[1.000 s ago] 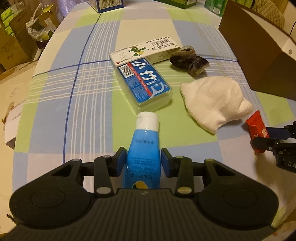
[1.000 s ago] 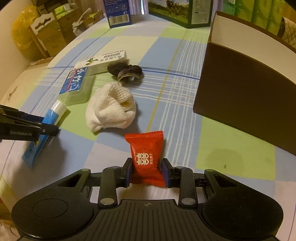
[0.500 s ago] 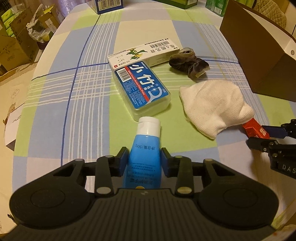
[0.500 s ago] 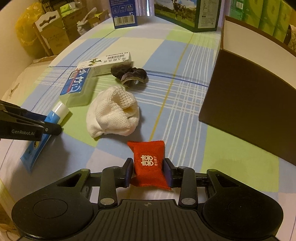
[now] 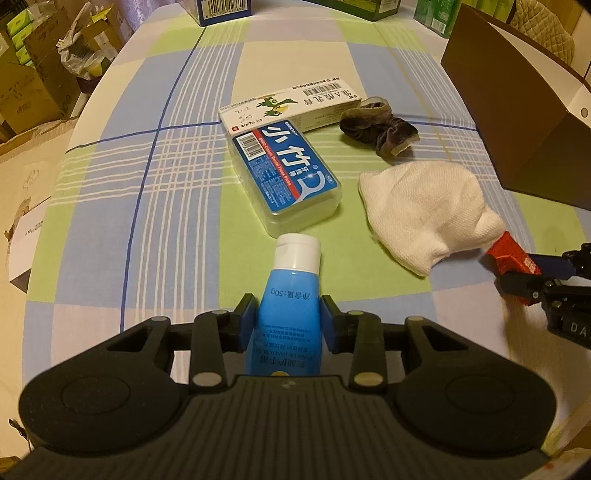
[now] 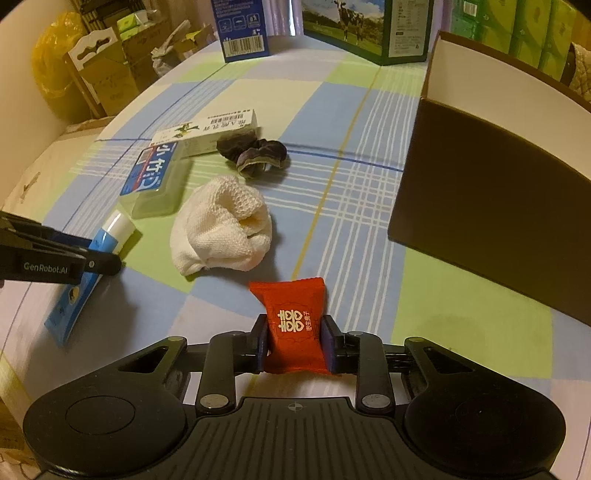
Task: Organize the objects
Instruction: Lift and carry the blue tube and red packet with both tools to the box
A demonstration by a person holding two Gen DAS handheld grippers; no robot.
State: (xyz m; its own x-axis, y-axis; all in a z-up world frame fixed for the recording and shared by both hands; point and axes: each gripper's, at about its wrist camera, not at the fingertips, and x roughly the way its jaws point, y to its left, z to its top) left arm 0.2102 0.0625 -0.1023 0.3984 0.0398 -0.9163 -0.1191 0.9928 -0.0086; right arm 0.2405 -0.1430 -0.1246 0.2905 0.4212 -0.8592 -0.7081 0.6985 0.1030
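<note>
My left gripper (image 5: 288, 319) is shut on a blue tube with a white cap (image 5: 290, 302), held a little above the checked tablecloth; the same blue tube (image 6: 92, 258) shows at the left of the right wrist view. My right gripper (image 6: 295, 339) is shut on a red candy packet (image 6: 295, 325), and that red packet (image 5: 511, 254) also appears at the right edge of the left wrist view. Beyond lie a clear floss-pick box with a blue label (image 5: 284, 173), a white medicine carton (image 5: 288, 105), a dark scrunchie (image 5: 376, 125) and a crumpled white cloth (image 5: 424, 210).
A big brown open box (image 6: 491, 206) stands on the right side of the table. A blue carton (image 6: 243, 29) and a green carton with a cow picture (image 6: 365, 29) stand at the far edge. Cardboard boxes (image 5: 33, 81) sit on the floor beyond the table's left edge.
Both grippers have lifted slightly with their loads. The red packet now stands more upright between the right fingers, and the blue tube has risen off the cloth.
</note>
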